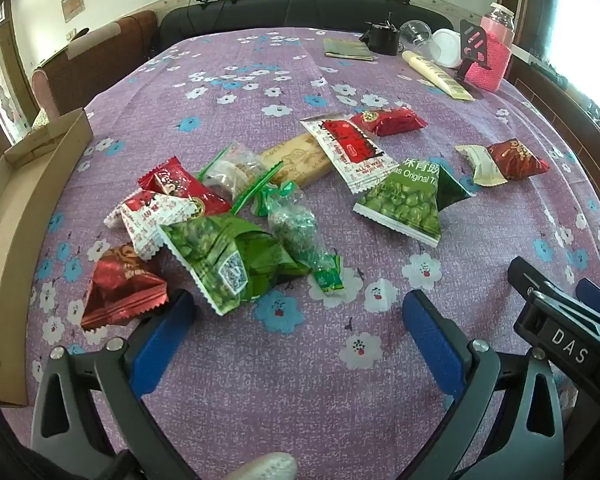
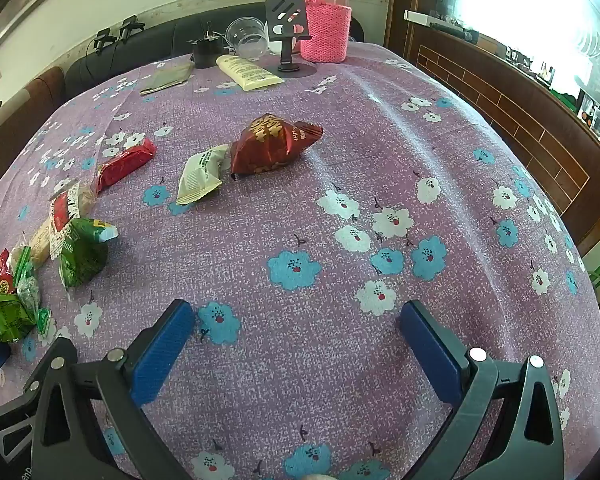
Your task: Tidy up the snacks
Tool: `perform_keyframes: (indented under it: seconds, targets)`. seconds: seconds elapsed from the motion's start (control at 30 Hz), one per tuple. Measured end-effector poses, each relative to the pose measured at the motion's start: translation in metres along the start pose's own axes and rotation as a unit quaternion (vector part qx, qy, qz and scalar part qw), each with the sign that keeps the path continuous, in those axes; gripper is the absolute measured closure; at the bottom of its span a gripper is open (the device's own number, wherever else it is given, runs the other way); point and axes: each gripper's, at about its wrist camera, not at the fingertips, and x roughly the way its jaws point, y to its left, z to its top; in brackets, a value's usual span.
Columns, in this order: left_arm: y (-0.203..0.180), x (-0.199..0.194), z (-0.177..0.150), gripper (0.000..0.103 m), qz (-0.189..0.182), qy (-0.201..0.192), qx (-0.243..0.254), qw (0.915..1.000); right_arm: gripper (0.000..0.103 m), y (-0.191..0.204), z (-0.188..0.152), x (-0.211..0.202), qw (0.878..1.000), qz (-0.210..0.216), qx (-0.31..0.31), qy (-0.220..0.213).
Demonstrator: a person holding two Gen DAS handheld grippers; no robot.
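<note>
Several snack packets lie scattered on the purple flowered tablecloth (image 1: 300, 380). In the left wrist view a green pea packet (image 1: 228, 258) and a dark red packet (image 1: 120, 286) lie just ahead of my left gripper (image 1: 300, 304), which is open and empty. Another green pea packet (image 1: 408, 196) and a red-and-white packet (image 1: 352, 148) lie farther off. My right gripper (image 2: 298, 314) is open over bare cloth, well short of a dark red packet (image 2: 270, 144) and a cream packet (image 2: 202, 176). The right gripper's body (image 1: 560, 328) shows at the left view's right edge.
A cardboard box (image 1: 24, 204) stands at the left table edge. At the far side stand a pink knit-sleeved flask (image 2: 326, 20), a black phone stand (image 2: 288, 32), a cream tube (image 2: 248, 72), a clear cup (image 2: 246, 36) and a flat packet (image 2: 166, 78). Chairs and a dark sofa stand behind.
</note>
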Motion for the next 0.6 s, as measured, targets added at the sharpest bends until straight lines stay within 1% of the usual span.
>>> perform_keyframes:
  seconds: [0.6]
  targets:
    - [0.001, -0.0012, -0.0008, 0.0, 0.004, 0.0, -0.003, 1.0, 0.0, 0.0001, 0.0, 0.0, 1.0, 0.0, 0.0, -0.001]
